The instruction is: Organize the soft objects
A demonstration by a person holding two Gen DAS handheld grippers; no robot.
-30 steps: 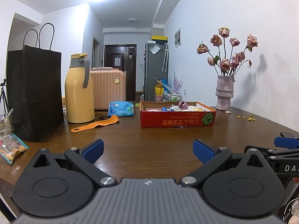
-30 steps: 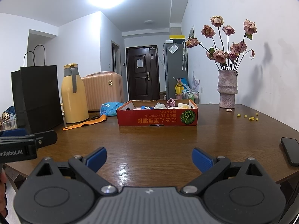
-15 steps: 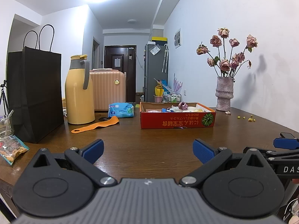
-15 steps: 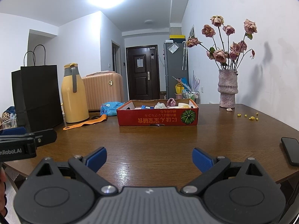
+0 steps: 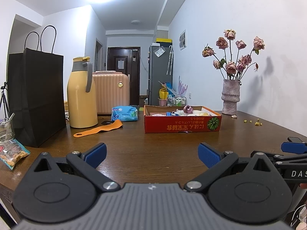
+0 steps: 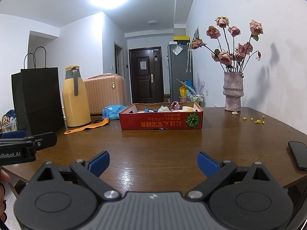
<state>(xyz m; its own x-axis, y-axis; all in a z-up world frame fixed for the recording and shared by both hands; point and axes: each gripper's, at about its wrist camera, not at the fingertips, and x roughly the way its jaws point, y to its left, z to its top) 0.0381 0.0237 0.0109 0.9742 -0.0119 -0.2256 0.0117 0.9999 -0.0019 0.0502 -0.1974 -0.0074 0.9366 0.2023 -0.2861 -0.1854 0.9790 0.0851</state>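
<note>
A red cardboard box [image 5: 183, 126] [image 6: 161, 121] stands mid-table and holds several small soft items, among them a pink one [image 5: 187, 108] [image 6: 175, 105]. A blue wet-wipes pack [image 5: 124, 113] [image 6: 112, 112] lies left of the box. An orange strap [image 5: 98, 128] [image 6: 87, 127] lies in front of the flask. My left gripper [image 5: 152, 154] is open and empty, low over the near table edge. My right gripper [image 6: 153, 163] is open and empty, also near the front edge. Both are well short of the box.
A yellow flask [image 5: 81, 94] and a black paper bag [image 5: 36, 99] stand at the left. A snack packet [image 5: 12, 154] lies at the near left. A vase of dried roses [image 5: 230, 97] stands at the far right. A black phone [image 6: 298, 154] lies at the right edge.
Both views have shifted very slightly; the grippers stay open and nothing on the table has moved.
</note>
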